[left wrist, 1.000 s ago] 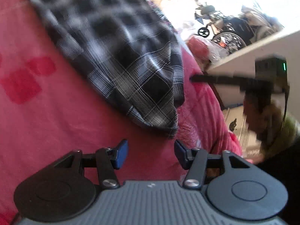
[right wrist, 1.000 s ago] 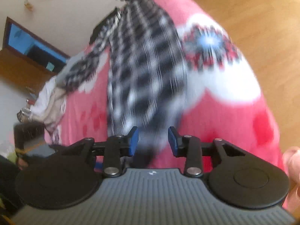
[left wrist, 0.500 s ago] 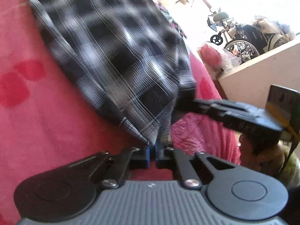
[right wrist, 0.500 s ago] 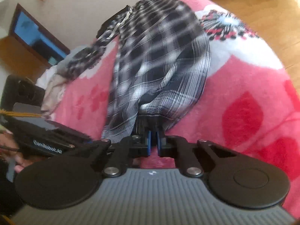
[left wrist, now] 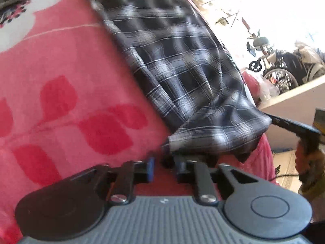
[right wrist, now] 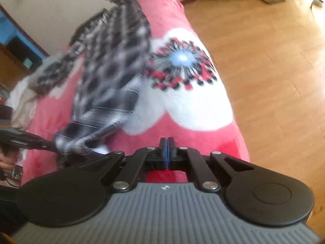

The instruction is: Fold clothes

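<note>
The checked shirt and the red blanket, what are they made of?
The checked shirt looks like thin woven cloth, perhaps cotton: it drapes in soft creases. The red blanket looks like fuzzy fleece, matte with a short nap. Neither fibre can be told for sure.

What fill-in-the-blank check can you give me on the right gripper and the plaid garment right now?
1. The right gripper is ___, with nothing between its pads.
2. In the right wrist view, the black-and-white plaid cloth garment lies to that gripper's ___.
3. The floor beside the pink flowered blanket is made of ___.
Missing words: shut; left; wood.
</note>
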Tool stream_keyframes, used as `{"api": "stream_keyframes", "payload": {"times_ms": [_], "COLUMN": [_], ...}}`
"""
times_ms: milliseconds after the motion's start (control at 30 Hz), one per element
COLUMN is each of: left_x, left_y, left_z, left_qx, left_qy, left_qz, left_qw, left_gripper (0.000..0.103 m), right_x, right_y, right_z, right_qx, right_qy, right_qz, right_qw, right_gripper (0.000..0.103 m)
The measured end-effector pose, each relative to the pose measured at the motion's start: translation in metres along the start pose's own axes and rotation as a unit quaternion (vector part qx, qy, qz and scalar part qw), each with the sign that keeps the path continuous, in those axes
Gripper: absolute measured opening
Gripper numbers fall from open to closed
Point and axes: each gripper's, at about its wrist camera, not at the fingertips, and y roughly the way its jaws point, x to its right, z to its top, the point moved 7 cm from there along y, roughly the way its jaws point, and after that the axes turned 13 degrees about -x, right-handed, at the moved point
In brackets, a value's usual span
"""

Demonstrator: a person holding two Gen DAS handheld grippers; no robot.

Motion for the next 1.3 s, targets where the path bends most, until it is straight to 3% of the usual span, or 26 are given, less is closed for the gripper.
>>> {"api": "stream_keyframes", "payload": {"times_ms": [100, 200, 267, 367, 533, 567, 667, 733, 833, 933, 1067, 1200, 1300], "left_x": [0.002, 0.014, 0.031, 0.05, 0.052, 0.051, 0.048, 0.048, 0.049, 0.052, 0.059, 0.069, 0.072], "left_y": [-0.007, -0.011, -0.005, 0.011, 0.032, 0.034, 0.035, 0.034, 0.028, 0.018, 0.014, 0.036, 0.055], "left_z": [-0.008, -0.023, -0.032, -0.038, -0.032, -0.031, -0.029, -0.028, -0.031, -0.042, -0.059, -0.067, -0.072], "left_qx": [0.004, 0.004, -0.006, -0.01, -0.001, 0.005, 0.019, 0.014, -0.027, -0.101, -0.186, -0.227, -0.249], "left_qy": [0.004, 0.046, 0.09, 0.136, 0.093, 0.085, 0.062, 0.054, 0.039, 0.028, 0.032, 0.043, 0.037], "left_qz": [-0.019, -0.029, -0.026, 0.003, 0.006, 0.013, 0.044, 0.042, 0.013, -0.033, -0.087, -0.104, -0.1], "left_qw": [0.9998, 0.9985, 0.9955, 0.9906, 0.9956, 0.9963, 0.9969, 0.9976, 0.9988, 0.994, 0.9781, 0.9673, 0.9625], "left_gripper": [0.051, 0.061, 0.063, 0.063, 0.053, 0.045, 0.02, 0.008, 0.005, 0.005, 0.005, 0.005, 0.005], "right_x": [-0.023, -0.045, -0.057, -0.064, -0.07, -0.071, -0.07, -0.07, -0.072, -0.074, -0.073, -0.072, -0.063], "right_y": [-0.009, -0.004, 0.006, 0.024, 0.034, 0.034, 0.039, 0.044, 0.041, 0.023, -0.013, -0.034, -0.038], "right_z": [-0.013, -0.033, -0.043, -0.045, -0.046, -0.047, -0.051, -0.051, -0.051, -0.054, -0.066, -0.076, -0.079], "right_qx": [0.007, -0.008, -0.02, -0.029, -0.017, -0.016, -0.004, 0.006, 0.004, -0.015, -0.068, -0.122, -0.159], "right_qy": [-0.026, -0.067, -0.096, -0.107, -0.09, -0.088, -0.07, -0.062, -0.067, -0.087, -0.122, -0.153, -0.141], "right_qz": [0.034, 0.033, 0.023, 0.008, 0.023, 0.023, 0.015, 0.002, -0.01, -0.013, -0.012, -0.019, -0.019], "right_qw": [0.999, 0.997, 0.995, 0.994, 0.996, 0.996, 0.997, 0.998, 0.998, 0.996, 0.99, 0.981, 0.977], "right_gripper": [0.008, 0.042, 0.045, 0.046, 0.046, 0.046, 0.043, 0.023, 0.004, 0.003, 0.003, 0.003, 0.002]}}
